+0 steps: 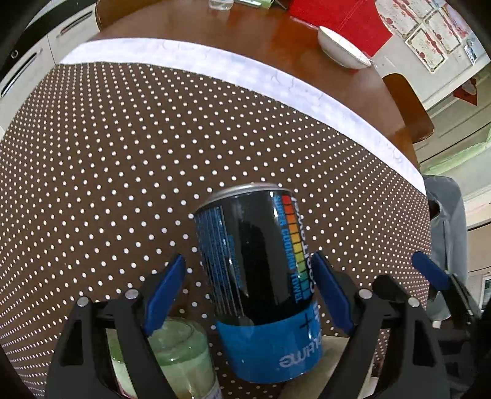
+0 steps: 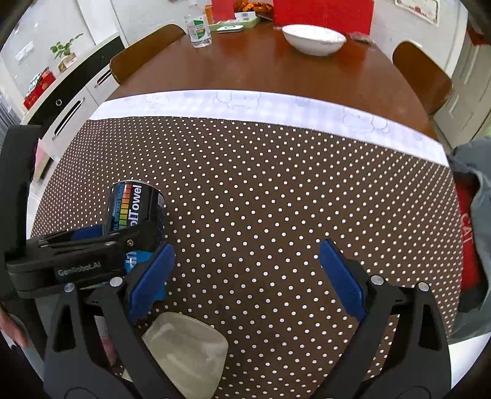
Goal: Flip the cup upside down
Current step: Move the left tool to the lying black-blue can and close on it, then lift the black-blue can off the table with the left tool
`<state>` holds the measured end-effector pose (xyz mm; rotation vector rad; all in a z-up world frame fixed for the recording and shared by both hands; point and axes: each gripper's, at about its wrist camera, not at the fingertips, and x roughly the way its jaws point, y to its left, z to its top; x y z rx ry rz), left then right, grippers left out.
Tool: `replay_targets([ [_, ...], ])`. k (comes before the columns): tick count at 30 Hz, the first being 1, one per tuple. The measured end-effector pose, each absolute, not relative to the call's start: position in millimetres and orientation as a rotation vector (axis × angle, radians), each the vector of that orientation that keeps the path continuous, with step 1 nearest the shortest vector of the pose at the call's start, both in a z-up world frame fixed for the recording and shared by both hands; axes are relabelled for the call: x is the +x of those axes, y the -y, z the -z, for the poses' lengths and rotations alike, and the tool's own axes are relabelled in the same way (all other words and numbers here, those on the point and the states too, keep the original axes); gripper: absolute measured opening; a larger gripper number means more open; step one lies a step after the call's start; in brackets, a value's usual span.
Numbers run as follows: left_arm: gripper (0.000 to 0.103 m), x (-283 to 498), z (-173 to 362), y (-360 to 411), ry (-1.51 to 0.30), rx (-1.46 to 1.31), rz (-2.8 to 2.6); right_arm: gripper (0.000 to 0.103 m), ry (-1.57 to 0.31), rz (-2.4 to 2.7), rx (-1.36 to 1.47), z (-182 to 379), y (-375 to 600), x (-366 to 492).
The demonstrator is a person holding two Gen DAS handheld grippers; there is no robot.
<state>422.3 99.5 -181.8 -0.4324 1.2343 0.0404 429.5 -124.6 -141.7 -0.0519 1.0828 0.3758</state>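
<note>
The cup [image 1: 257,261] is a black and blue can-shaped tumbler with a rainbow stripe. It stands on the dotted cloth with its metal end up and its print reading upside down. My left gripper [image 1: 248,291] is open around it: the right pad is at the cup's side, and a strip of cloth shows between the left pad and the cup. In the right wrist view the cup [image 2: 135,208] is at the left, behind one of the left gripper's fingers [image 2: 92,245]. My right gripper [image 2: 247,276] is open over bare cloth, to the right of the cup, with nothing between its pads.
A brown cloth with white dots [image 2: 276,199] and a white border covers the near end of a wooden table [image 2: 260,67]. A pale green glass jar [image 1: 178,353] stands close below the left gripper. A white bowl [image 2: 313,38], a bottle [image 2: 199,29] and chairs are at the far end.
</note>
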Motion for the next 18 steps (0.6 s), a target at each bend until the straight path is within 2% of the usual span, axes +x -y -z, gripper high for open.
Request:
replay_targets([
  [4, 0.082, 428, 188, -97, -1.277, -0.434, -0.008, 0.093, -1.09, -0.353, -0.058, 145, 127, 432],
  [5, 0.079, 429, 189, -96, -1.282, -0.44, 0.003, 0.093, -1.092, -0.354, -0.056, 144, 128, 433],
  [6, 0.071, 431, 191, -94, -1.293, -0.436, 0.01, 0.093, -1.092, -0.355, -0.055, 144, 128, 432],
  [11, 0.07, 442, 195, -67, -1.304, -0.41, 0.026, 0.093, -1.089, -0.344, -0.064, 141, 129, 424],
  [18, 0.069, 437, 187, -68, -1.3, -0.402, 0.064, 0.093, -1.065, -0.312, -0.037, 126, 140, 405],
])
